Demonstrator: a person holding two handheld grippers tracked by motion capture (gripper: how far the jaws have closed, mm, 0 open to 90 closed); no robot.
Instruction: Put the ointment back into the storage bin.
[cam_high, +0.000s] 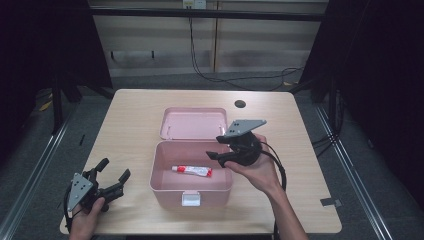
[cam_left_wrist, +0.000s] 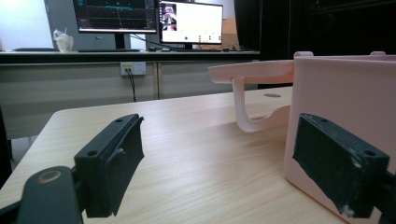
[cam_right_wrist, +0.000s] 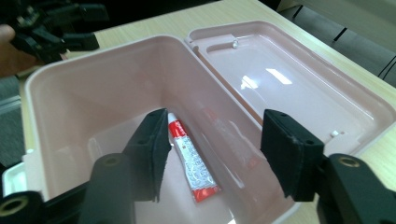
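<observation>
At the table's (cam_high: 135, 115) centre stood a pink box (cam_high: 165, 187), its lid (cam_high: 192, 122) swung back flat at the 12 o'clock side. A tube (cam_high: 192, 171), white with red ends, lay alone on the box floor, running roughly from 9 to 3 o'clock in the high view. In the right gripper view the tube (cam_right_wrist: 191, 161) showed between and beyond the jaws, with the box wall (cam_right_wrist: 93, 79) around it and the lid (cam_right_wrist: 280, 79) toward 2 o'clock.

The right gripper (cam_high: 218, 148) hung over the box's 3 o'clock rim, pointing toward 9 o'clock and held by a hand (cam_high: 257, 172). Its jaws stood apart with nothing between the pads and no contact with the tube; the right gripper (cam_right_wrist: 212, 154) looked down into the box.

The left gripper (cam_high: 114, 169) sat at about 8 o'clock from the box, near the table's front edge, held by the other hand (cam_high: 87, 217). Its jaws were also spread and empty. In the left gripper view the left gripper (cam_left_wrist: 233, 154) rested low over the tabletop, one jaw just beside the box's outer wall (cam_left_wrist: 341, 93); whether it touched could not be told.
</observation>
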